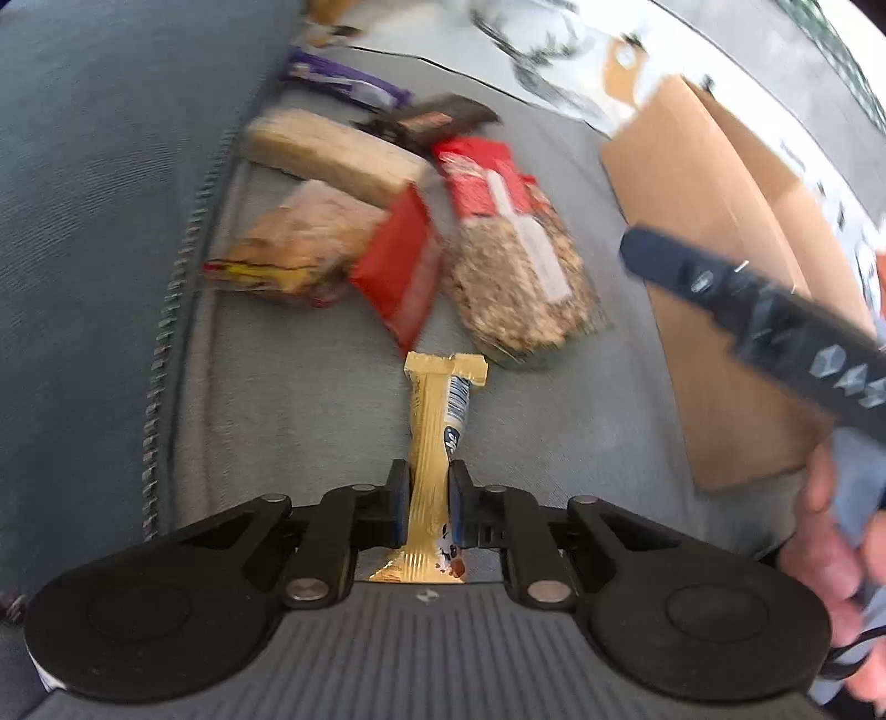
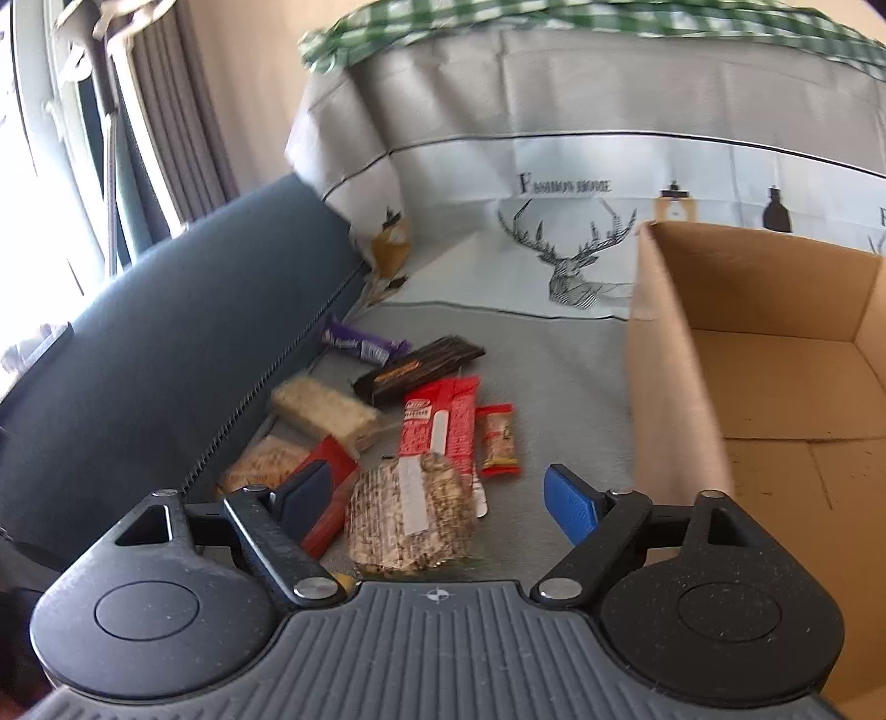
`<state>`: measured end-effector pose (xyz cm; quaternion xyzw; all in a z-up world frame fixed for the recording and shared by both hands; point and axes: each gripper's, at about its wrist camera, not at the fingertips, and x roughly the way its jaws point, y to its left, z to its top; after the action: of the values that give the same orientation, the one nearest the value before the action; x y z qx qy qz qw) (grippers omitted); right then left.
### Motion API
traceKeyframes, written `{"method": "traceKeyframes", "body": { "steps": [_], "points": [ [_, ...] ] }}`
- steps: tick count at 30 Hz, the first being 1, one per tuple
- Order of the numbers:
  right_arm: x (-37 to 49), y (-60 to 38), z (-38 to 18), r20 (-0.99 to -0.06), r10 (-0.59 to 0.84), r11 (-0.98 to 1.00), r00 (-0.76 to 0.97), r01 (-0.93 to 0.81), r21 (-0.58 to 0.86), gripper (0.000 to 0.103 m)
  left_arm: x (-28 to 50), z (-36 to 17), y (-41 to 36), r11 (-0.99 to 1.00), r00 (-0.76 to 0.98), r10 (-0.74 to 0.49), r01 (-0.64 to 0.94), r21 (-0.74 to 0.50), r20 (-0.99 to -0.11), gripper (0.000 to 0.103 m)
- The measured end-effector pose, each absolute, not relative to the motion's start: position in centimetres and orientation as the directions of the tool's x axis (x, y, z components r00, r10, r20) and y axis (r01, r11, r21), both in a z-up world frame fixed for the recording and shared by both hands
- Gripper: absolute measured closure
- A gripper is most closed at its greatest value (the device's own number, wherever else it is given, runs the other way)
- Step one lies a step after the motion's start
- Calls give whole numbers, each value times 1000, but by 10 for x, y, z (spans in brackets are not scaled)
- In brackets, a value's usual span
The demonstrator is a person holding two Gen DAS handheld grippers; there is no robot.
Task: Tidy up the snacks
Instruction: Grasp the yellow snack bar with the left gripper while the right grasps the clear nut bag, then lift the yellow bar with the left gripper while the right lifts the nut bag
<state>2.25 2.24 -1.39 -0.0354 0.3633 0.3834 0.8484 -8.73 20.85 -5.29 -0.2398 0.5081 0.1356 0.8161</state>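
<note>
1. the snack bar [image 1: 429, 437] is gold with a blue and white label down one side
2. sofa seat [image 2: 554, 360] is light grey, the backrest [image 2: 166, 310] a dusty blue-teal
3. box [image 2: 775, 354] is plain brown cardboard
4. the throw [image 2: 554, 238] is pale grey with black line-drawn deer heads
5. cloth [image 2: 498, 22] on top is green and white check
6. other wrappers: purple one [image 2: 362, 342], dark brown one [image 2: 421, 365], red and white one [image 2: 440, 426]
7. finger pads [image 2: 573, 507] are bright blue
</note>
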Motion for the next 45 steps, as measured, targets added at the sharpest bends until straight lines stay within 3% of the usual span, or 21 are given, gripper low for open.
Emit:
{"method": "traceKeyframes", "body": {
  "steps": [11, 15, 17, 20, 31, 45],
  "points": [
    [29, 83, -61, -746, 523, 686, 412, -723, 82, 8, -112, -29, 225, 754, 458, 114, -618, -223, -882, 89],
    [30, 91, -76, -783, 486, 679, 388, -732, 58, 8, -108, -35, 227, 753, 460, 79, -609, -250, -884, 88],
    [30, 92, -80, -793, 480, 670, 375, -740, 55, 17, -105, -38, 228, 756, 461, 64, -602, -258, -885, 88],
    [29, 89, -79, -789, 490, 661, 371, -748, 58, 23, -103, -41, 229, 755, 460, 47, -598, -270, -887, 88],
    [-4, 41, -37, -724, 566, 612, 395, -789, 47, 23, -100, -43, 225, 759, 454, 19, -586, -283, -891, 87],
    [-61, -3, -46, -750, 588, 521, 302, -851, 66, 23, -87, -48, 211, 795, 415, 46, -566, -218, -908, 82]
  ]
}}
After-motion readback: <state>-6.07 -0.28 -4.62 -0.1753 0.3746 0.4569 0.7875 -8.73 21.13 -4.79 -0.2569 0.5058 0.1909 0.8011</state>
